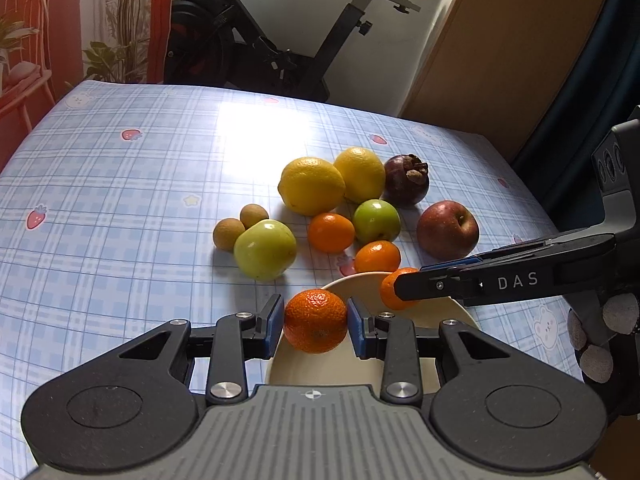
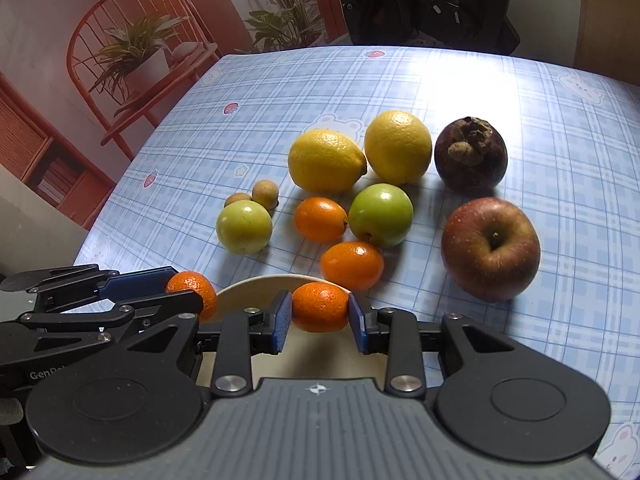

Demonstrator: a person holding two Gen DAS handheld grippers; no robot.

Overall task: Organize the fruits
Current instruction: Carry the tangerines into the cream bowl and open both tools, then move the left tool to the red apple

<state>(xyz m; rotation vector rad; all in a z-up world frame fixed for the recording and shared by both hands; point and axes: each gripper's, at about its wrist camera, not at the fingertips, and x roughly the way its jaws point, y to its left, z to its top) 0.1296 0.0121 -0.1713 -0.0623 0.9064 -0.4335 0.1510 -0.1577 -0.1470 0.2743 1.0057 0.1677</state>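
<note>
Room behind: exercise bike (image 1: 256, 40), red chair (image 2: 132, 52) with potted plant. Blue plaid tablecloth (image 1: 120, 200) over the whole table.

Cream bowl (image 1: 360, 284) at near edge, directly below both grippers, empty as far as visible.

Loose fruit beyond the bowl's far rim: red apple (image 2: 491, 249) to the right, mangosteen (image 2: 471, 154), two lemons (image 2: 326, 160) side by side, two green apples (image 2: 381, 215), two small oranges (image 2: 321, 219) nearest the bowl, two small brown fruits (image 2: 265, 194) far left.

Left gripper (image 1: 316, 322): jaws narrowed, blue pads pressed on either side of a dimpled mandarin (image 1: 316, 320), held over the bowl's left rim.

Right gripper (image 2: 319, 316): likewise clamped on a smooth small orange (image 2: 320, 306), held over the bowl's far rim.

Judged: both held fruits already above the bowl, bowl floor straight down and slightly toward the camera; neither hand nearer. Lowering and release probably next. Grippers close together, tips angled toward each other; collision risk on descent.
</note>
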